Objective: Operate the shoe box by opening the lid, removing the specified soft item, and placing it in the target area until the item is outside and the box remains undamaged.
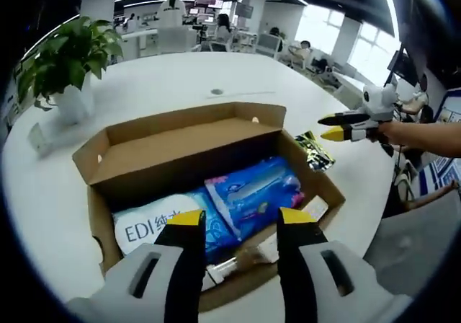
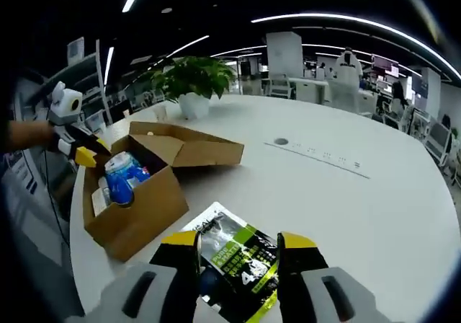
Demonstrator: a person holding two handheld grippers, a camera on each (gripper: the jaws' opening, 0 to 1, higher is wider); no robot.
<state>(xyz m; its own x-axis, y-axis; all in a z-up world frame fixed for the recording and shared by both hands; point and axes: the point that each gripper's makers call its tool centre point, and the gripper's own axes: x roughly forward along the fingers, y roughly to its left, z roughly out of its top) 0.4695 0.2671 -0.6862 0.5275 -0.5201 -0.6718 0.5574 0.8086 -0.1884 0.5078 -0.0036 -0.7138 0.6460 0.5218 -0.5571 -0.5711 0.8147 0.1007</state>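
Big open-plan office, and everything sits on a round white table.

Left gripper view first: the left gripper hovers over the near edge of the cardboard shoe box, jaws spread wide with nothing between them. The box's lid is flipped open and leans back on the far side. Inside the box there's a white pack with blue lettering toward the left end, a blue plastic pack next to it in the middle, and some small bits at the near edge I can't make out. Just past the right end of the box lies a black and green pouch on the table. The right gripper comes in from the right, above that pouch, jaws close together and empty as far as I can tell. A potted plant stands off beyond the box's left end.

Right gripper view: the right gripper hangs right over the black and green pouch, jaws wide apart, not pinching it. The shoe box sits to the left of the pouch, lid open, blue plastic pack poking up inside. The left gripper is at the box's far left side. The potted plant stands behind the box.
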